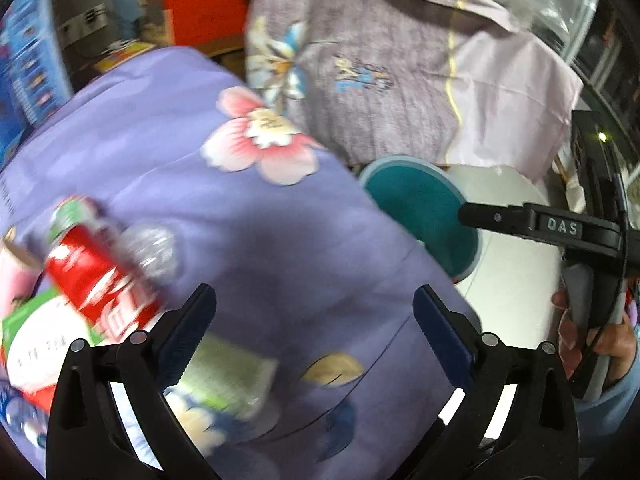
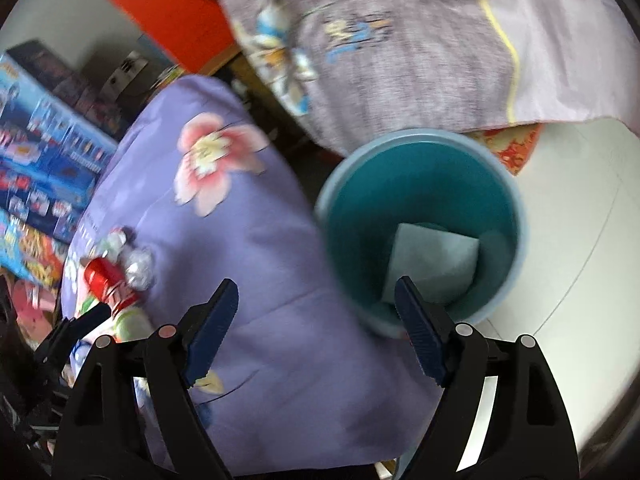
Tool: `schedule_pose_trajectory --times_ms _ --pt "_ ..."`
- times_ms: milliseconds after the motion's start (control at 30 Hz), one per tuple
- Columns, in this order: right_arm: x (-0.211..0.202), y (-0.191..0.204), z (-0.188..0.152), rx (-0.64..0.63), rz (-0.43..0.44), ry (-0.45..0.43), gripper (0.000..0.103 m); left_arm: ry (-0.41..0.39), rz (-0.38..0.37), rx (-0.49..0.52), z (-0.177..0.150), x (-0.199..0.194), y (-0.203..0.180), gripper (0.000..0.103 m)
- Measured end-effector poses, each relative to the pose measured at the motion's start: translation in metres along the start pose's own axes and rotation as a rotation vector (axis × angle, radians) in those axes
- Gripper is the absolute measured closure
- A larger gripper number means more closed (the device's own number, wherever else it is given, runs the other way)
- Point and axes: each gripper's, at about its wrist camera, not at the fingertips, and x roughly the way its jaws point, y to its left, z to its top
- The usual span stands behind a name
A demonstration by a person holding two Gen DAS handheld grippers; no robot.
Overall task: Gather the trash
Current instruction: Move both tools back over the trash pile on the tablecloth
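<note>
A teal bin [image 2: 420, 200] stands on the white floor beside a purple floral quilt [image 2: 260, 260]; a pale paper piece [image 2: 432, 264] lies inside it. The bin also shows in the left wrist view [image 1: 420, 208]. A red can [image 1: 100, 284], a crumpled foil ball [image 1: 150, 252] and a green-white packet [image 1: 228, 372] lie on the quilt [image 1: 240, 240] at the left. The can [image 2: 106, 280] and foil [image 2: 140, 268] show in the right wrist view too. My left gripper [image 1: 314, 332] is open and empty over the quilt. My right gripper [image 2: 316, 324] is open and empty near the bin's rim.
A lilac embroidered cloth [image 1: 380, 80] hangs behind the bin. Blue boxes [image 2: 44, 160] are stacked at the left. A red panel [image 1: 200, 0] stands at the back. White floor [image 2: 580, 240] lies right of the bin. The right gripper's body [image 1: 560, 228] shows in the left wrist view.
</note>
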Motion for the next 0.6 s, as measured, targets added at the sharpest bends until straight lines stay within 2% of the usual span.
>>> schedule_pose_trajectory --times_ms 367,600 --pt "0.014 0.094 -0.028 -0.174 0.041 0.065 0.026 -0.040 0.105 -0.104 -0.052 -0.054 0.080 0.004" --pt "0.034 0.153 -0.053 -0.327 0.062 0.143 0.026 -0.039 0.165 -0.174 -0.097 -0.083 0.132 0.004"
